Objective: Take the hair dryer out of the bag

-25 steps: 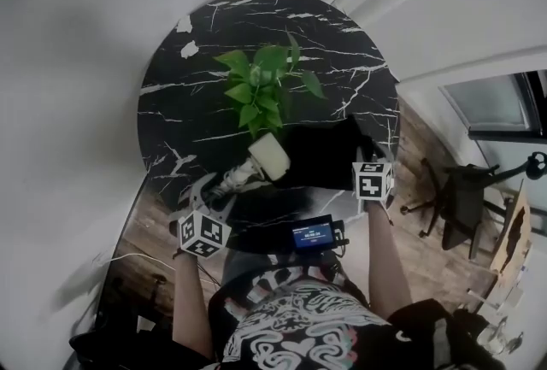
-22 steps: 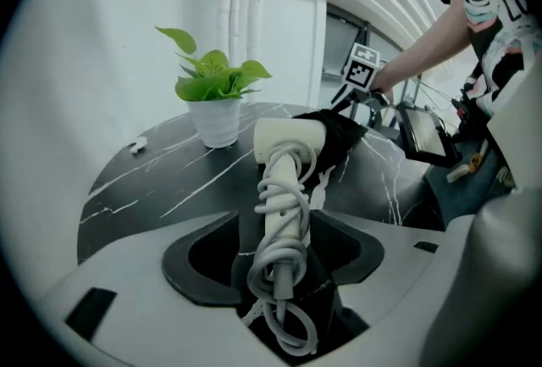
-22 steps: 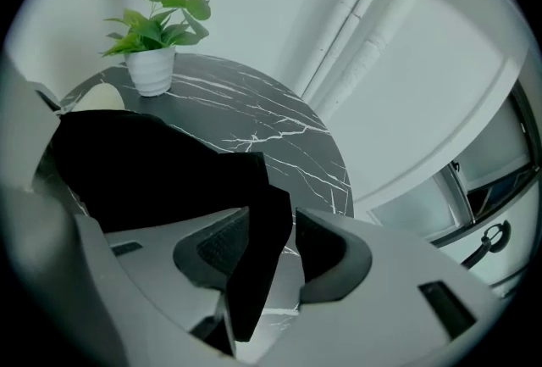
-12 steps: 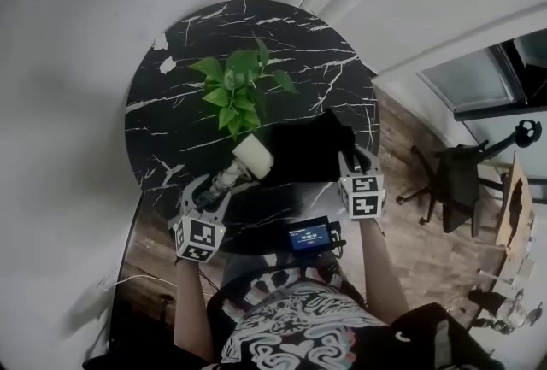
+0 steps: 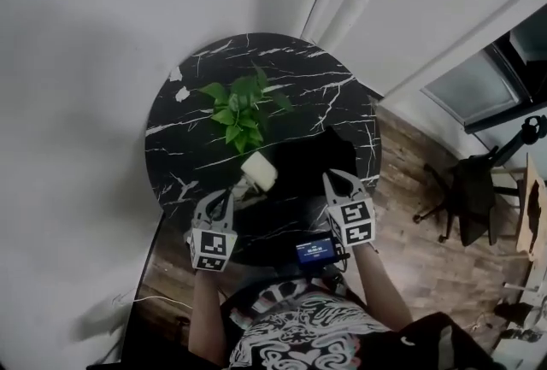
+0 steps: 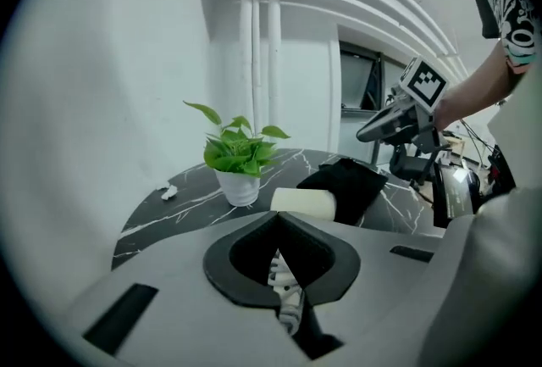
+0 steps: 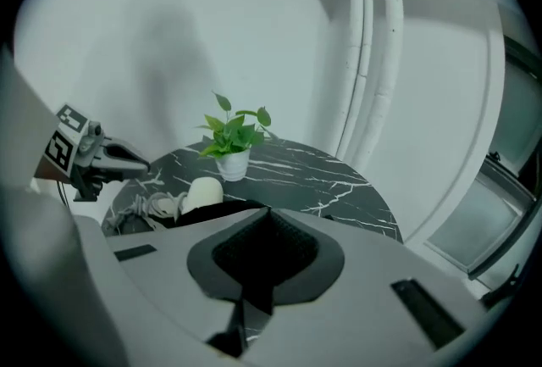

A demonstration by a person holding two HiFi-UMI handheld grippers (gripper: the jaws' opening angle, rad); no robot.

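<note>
Potted plant [image 5: 242, 114] on round blk marble table [image 5: 329, 86]; chair [image 5: 472, 199] nearby.

Probably an office or studio corner: a round black marble table [image 5: 316, 86] with a potted plant [image 5: 242, 112], a swivel chair [image 5: 473, 196] on wood flooring [image 5: 410, 219], white walls [image 5: 85, 61].

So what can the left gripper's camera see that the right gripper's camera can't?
Only the left gripper view shows the right gripper and the forearm behind it. Only the right gripper view shows the left gripper. Both show the potted plant, the cream hair dryer, the black bag, the black marble table and the white wall pipes.
</note>
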